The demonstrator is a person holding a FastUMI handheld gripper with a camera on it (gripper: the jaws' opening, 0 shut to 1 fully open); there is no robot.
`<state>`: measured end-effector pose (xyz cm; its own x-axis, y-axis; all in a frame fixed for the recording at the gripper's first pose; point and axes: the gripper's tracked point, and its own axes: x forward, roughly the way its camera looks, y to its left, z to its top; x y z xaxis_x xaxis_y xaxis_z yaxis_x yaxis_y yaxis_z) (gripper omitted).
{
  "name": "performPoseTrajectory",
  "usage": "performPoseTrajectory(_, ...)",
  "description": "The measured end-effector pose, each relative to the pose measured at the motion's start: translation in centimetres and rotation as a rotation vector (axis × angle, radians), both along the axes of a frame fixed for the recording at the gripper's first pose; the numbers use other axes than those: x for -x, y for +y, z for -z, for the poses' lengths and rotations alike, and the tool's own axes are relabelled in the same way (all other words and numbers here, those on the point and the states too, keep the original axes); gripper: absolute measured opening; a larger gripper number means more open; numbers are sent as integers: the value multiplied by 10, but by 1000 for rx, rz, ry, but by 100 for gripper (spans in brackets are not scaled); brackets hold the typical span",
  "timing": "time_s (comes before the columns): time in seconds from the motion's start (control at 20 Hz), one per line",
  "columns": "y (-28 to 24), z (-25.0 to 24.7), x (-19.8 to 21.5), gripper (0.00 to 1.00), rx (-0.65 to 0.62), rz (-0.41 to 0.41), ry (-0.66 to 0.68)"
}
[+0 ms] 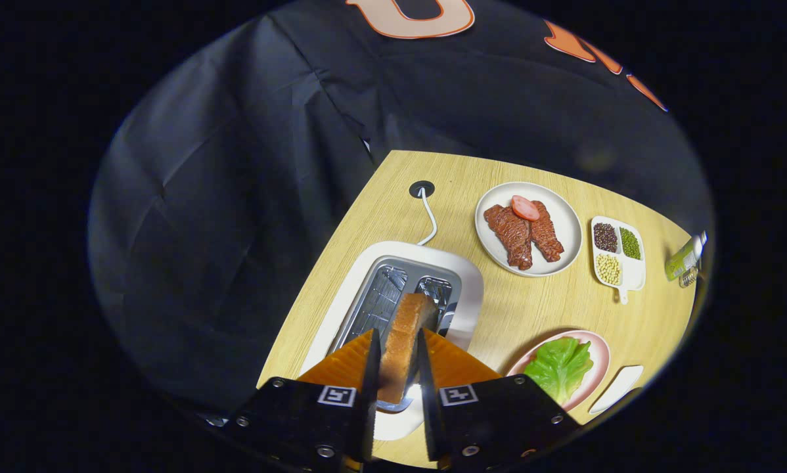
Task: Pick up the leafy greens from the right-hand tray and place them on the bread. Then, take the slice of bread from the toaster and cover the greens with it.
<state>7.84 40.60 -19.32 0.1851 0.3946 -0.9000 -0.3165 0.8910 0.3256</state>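
While it is standing on edge over the toaster's slots, the golden-brown slice of toasted bread [403, 345] is sitting clamped between the two fingers of the hand-held gripper [397, 361], both fingers pressing on its flat faces. Its far end is reaching out beyond the fingertips, above the nearer of the two metal-lined slots. The white two-slot toaster [374, 289] is lying directly under the slice on the pale wooden table [518, 309], and a white cord [429, 220] is running from its far side to a round black grommet [422, 189] in the tabletop. To the right of the fingers, the green leafy lettuce [558, 368] is lying on a round pink plate [597, 355]; whether bread is lying beneath it cannot be told. Beyond the toaster, a round white plate [498, 203] is carrying two reddish-brown strips of meat [521, 233] with a red tomato slice [525, 207] on top. Just beside it, a white divided tray [635, 276] is holding dark, green and pale beans in separate compartments.
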Motion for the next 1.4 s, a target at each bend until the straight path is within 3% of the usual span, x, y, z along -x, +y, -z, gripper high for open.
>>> performPoseTrajectory(0.15, -10, -5, -3, 18, -55, 56, 20)
performPoseTrajectory(0.25, -15, -14, -6, 15, -108, 80, 15)
performPoseTrajectory(0.9, -76, -64, -7, 15, -384, 182, -66)
performPoseTrajectory(1.15, -111, -56, 0, 15, -410, 219, -64)
performPoseTrajectory(1.4, -143, -33, 13, 15, -356, 228, -80)
